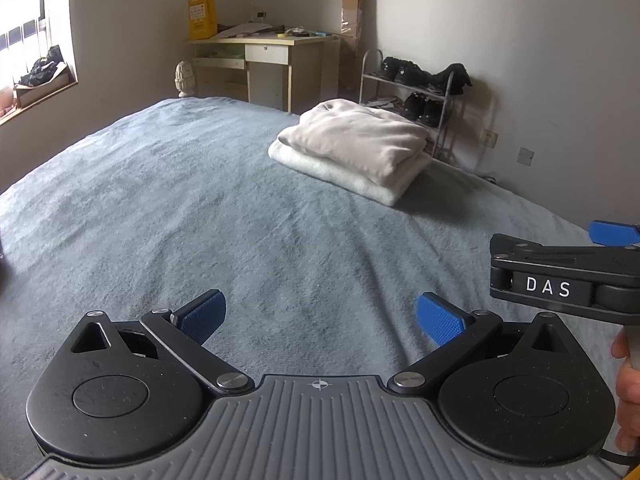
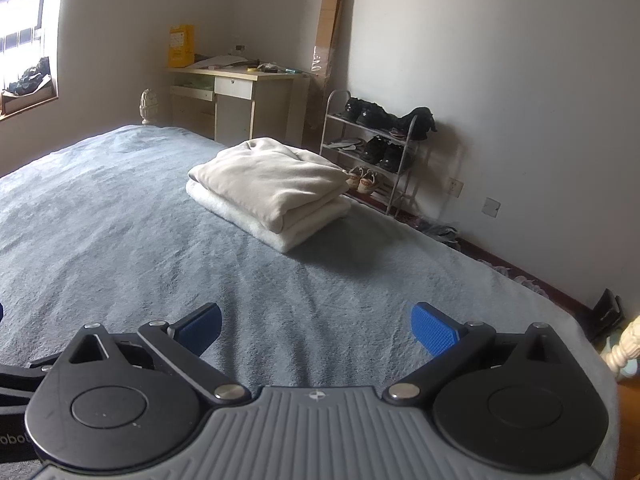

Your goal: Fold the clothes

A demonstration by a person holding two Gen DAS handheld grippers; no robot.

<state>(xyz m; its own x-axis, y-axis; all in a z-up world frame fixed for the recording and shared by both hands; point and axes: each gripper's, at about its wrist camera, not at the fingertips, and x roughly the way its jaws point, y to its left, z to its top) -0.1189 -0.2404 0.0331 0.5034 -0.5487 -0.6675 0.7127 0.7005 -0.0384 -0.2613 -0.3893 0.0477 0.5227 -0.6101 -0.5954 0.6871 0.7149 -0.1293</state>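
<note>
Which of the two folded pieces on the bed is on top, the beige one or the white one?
The beige folded garment is on top; the white folded piece lies under it, flat on the bed, showing only along the stack's edges.

White walls [image 2: 500,80] close the room on the far and right sides. A bright window [image 1: 24,32] stands at the far left, daylight washing over its sill [image 1: 40,92], where dark things lie. A bed [image 1: 180,208] with a grey-blue cover fills the near and middle ground. Against the far wall stands a pale desk [image 2: 240,100] with a drawer, a yellow box [image 2: 181,46] and clutter on top. Right of the desk a tall cardboard carton [image 2: 328,20] leans in the corner. Along the right wall a metal shoe rack [image 2: 368,148] holds dark shoes, with sockets [image 2: 456,186] further right, low on the wall.
</note>
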